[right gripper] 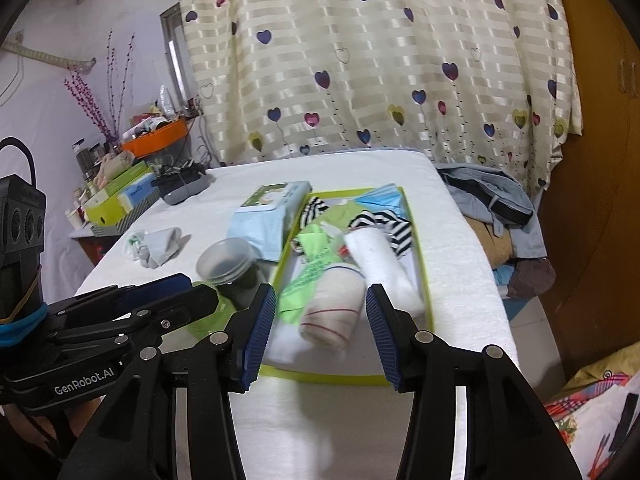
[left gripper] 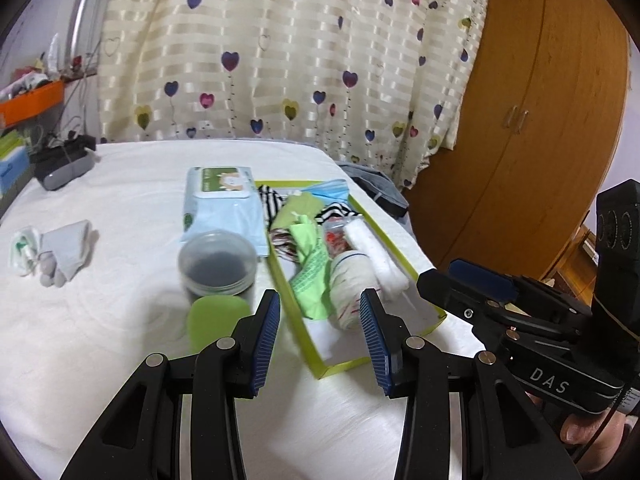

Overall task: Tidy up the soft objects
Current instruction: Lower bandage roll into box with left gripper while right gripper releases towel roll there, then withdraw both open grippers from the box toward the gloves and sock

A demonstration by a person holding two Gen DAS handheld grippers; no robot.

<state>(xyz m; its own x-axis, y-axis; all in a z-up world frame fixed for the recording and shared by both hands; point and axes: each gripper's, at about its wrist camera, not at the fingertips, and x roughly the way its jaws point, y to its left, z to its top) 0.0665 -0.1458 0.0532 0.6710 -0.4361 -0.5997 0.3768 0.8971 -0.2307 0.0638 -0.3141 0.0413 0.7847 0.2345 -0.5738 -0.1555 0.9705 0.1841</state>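
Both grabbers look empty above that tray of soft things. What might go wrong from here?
Three risks, judging from this moment:
1. The jar and green lid sit right beside the tray; the left gripper might knock them.
2. The grey socks lie far from the tray, easily forgotten.
3. The cream roll lies loose near the right gripper; its open fingers could nudge it onto the green cloth.
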